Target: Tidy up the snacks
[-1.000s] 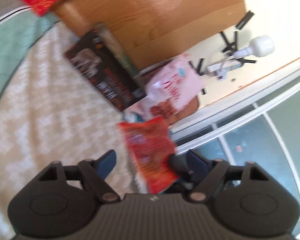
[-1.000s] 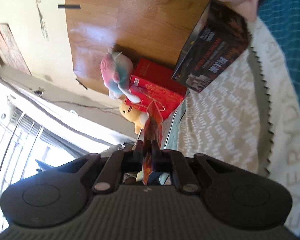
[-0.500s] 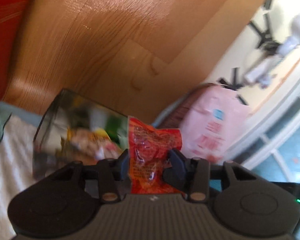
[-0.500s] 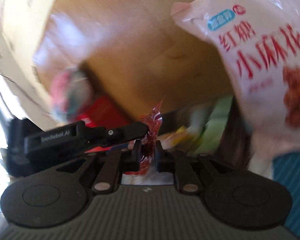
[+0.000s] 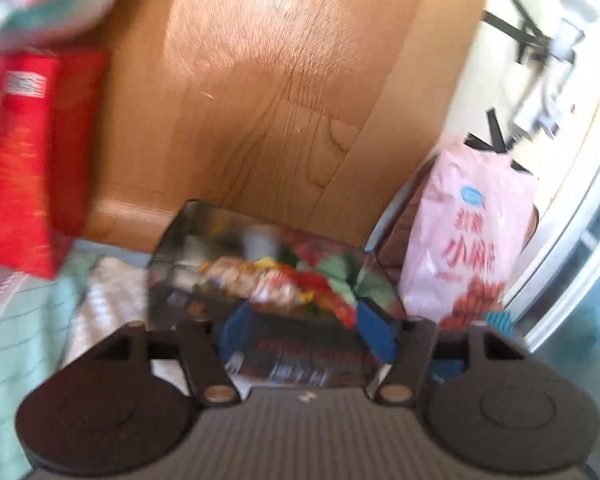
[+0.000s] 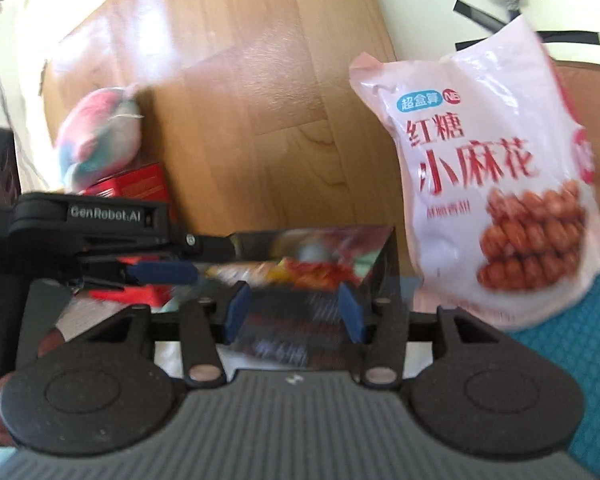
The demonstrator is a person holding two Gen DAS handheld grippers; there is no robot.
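Both jaws have just been opening, parted and empty: left gripper point(image 5: 306, 330) and right gripper point(image 6: 292, 312). We withdraw straight from the dark open-topped snack box point(image 5: 268, 272), not snagging packets.

A dark open-topped box point(image 5: 260, 280) stood on the bed against the wooden headboard, its shiny inner walls mirroring the mixed snack packets point(image 5: 284, 284) heaped inside: red, yellow and green wrappers, too blurred to tell apart. Just beside its right corner, a pale pink bag of fried dough twists point(image 6: 496, 184) stood upright, printed with red lettering and a blue badge.
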